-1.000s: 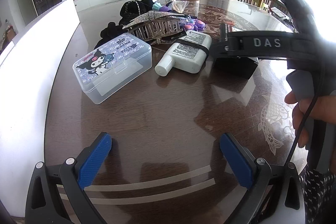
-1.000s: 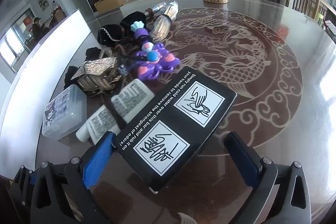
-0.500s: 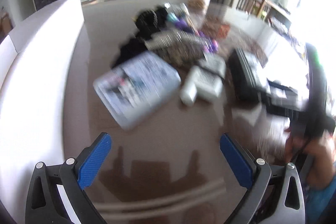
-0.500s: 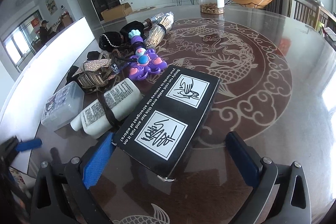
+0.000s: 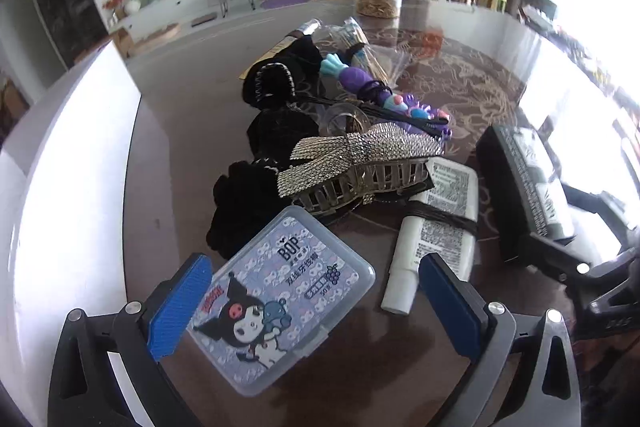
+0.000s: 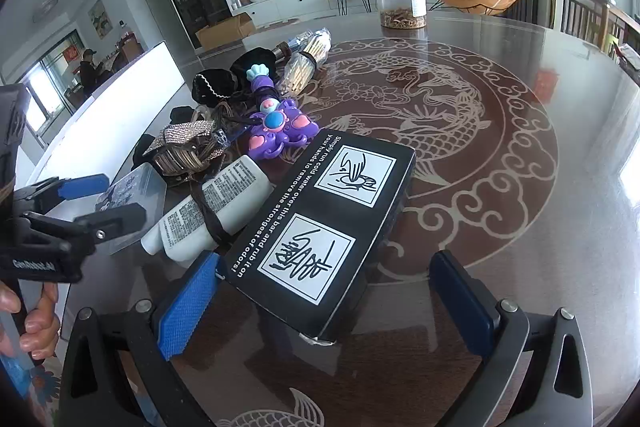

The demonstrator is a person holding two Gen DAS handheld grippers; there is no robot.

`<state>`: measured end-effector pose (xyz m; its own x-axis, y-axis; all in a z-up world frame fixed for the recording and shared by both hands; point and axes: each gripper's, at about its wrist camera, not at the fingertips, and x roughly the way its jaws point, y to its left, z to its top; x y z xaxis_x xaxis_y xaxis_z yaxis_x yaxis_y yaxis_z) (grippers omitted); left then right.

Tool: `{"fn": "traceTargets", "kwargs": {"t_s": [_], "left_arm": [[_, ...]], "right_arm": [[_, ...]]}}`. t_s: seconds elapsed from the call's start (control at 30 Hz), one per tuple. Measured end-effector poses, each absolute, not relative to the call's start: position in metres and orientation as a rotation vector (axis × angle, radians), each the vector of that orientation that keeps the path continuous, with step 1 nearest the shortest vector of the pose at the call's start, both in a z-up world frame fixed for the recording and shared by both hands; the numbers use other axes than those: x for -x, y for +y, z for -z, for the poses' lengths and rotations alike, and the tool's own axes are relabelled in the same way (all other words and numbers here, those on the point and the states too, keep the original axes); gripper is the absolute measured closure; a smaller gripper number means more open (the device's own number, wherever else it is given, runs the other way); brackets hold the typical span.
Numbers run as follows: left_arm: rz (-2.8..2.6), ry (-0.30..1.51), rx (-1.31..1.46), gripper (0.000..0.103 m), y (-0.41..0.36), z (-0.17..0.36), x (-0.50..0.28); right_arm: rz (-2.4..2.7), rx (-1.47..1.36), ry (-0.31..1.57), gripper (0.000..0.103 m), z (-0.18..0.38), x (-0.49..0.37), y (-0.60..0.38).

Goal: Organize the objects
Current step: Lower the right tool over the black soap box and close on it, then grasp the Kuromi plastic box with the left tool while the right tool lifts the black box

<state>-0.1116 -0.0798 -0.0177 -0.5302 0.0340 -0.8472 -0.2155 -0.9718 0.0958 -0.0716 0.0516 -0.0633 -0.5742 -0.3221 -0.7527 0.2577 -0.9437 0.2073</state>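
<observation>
Currently, the left gripper [image 5: 314, 311] is held with its fingers wide on either side of the clear plastic box [image 5: 280, 297], which lies flat on the bench [image 5: 172, 147]. The right gripper [image 6: 326, 301] is likewise held wide, its fingers flanking the near end of the black carton [image 6: 320, 223]. Between box and carton, the white tube [image 5: 438, 223] is laid.

Clear box [image 5: 276, 303]: flat plastic case, cartoon-printed lid shut, lying on the table's near edge.
White bottles [image 5: 438, 223]: two, apparently bound together by a black band, lying flat beside the box.
Black carton [image 6: 320, 227]: long, white pictograms facing up.
Hair claw [image 5: 360, 167]: rhinestone bow, resting behind the box.
Purple toy [image 6: 276, 129]: lying flat, beyond the carton.
</observation>
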Motion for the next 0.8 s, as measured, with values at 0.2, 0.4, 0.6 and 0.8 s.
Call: {"fn": "traceTargets", "kwargs": {"t_s": [0.2, 0.4, 0.6, 0.8], "left_arm": [[-2.626, 0.172, 1.497, 0.0, -0.095, 0.026, 0.127], [-2.574, 0.041, 1.563, 0.0, -0.104, 0.041, 0.114], [-2.532, 0.174, 1.5, 0.0, -0.087, 0.043, 0.08], [-2.567, 0.08, 1.524, 0.0, -0.1, 0.037, 0.091]], "right_arm": [[2.528, -1.23, -0.106, 0.0, 0.063, 0.072, 0.052], [2.528, -1.23, -0.107, 0.0, 0.063, 0.072, 0.052], [2.529, -1.23, -0.105, 0.0, 0.063, 0.072, 0.051], [2.529, -1.23, -0.107, 0.0, 0.063, 0.071, 0.051]]}}
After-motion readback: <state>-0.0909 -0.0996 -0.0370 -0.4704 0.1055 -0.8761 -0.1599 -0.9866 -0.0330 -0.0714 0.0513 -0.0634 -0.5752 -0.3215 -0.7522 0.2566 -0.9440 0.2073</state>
